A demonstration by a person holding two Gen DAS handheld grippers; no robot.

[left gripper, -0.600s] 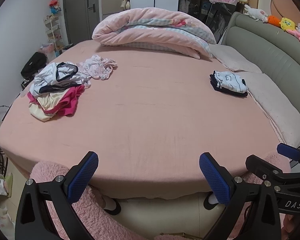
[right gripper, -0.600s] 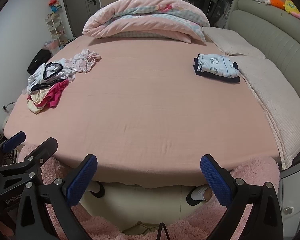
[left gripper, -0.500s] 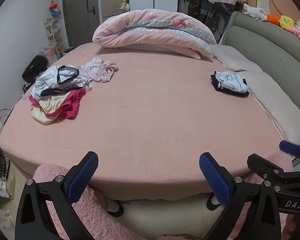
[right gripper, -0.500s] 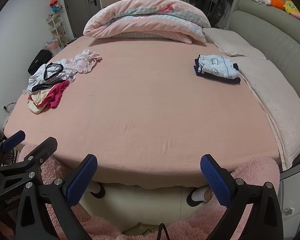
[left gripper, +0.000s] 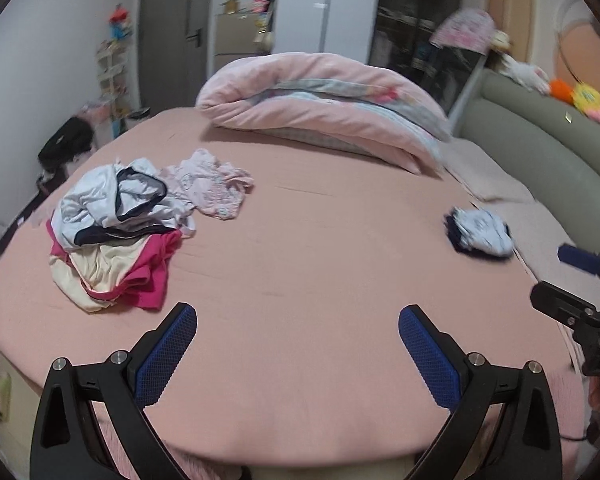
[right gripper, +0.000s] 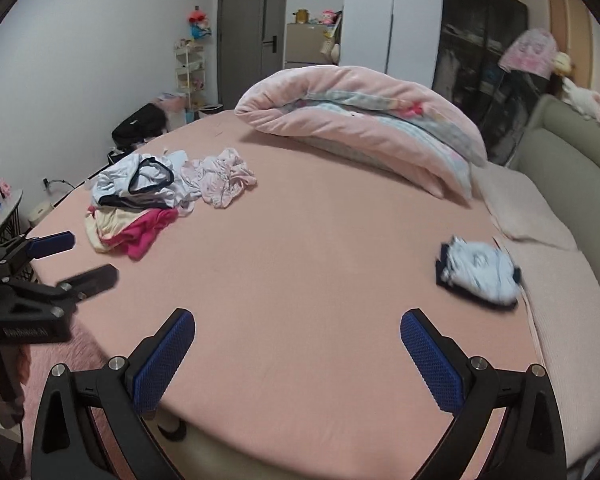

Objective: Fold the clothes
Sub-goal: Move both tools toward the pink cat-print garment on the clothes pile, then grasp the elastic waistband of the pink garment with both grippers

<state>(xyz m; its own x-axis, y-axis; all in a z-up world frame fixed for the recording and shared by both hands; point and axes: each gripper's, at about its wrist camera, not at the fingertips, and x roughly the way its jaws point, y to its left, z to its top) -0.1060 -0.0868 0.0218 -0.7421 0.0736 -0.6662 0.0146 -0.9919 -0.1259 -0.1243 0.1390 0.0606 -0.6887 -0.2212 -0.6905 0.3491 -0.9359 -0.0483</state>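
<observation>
Nearest the cameras, both tools have come up and forward over the near edge of the bed [left gripper: 308, 360] since the pictures of half a second ago, when they hung lower and the foot of the bed and the fluffy rug filled the bottom of each view; now the pink sheet lies under the fingers. The left gripper [left gripper: 298, 356] has its jaws spread wide with nothing between them, and the right gripper [right gripper: 298, 358] is likewise released and empty. Each also shows at the edge of the other's view, the left one now raised and turned toward the left side of the bed. Farther in, toward the left edge, the loose heap of clothes [left gripper: 116, 232] lies crumpled, white, cream and magenta pieces overlapping, with a pale pink garment [left gripper: 212, 188] touching its far side. Well apart, near the right edge beside the pale mat, sits a small folded stack [left gripper: 480, 232], light blue over dark; it looks unmoved. Beyond, the rolled duvet [left gripper: 324, 104] lies along the far edge. I judge the swing leftward as an approach to the heap, so some folding is done and more remains.
</observation>
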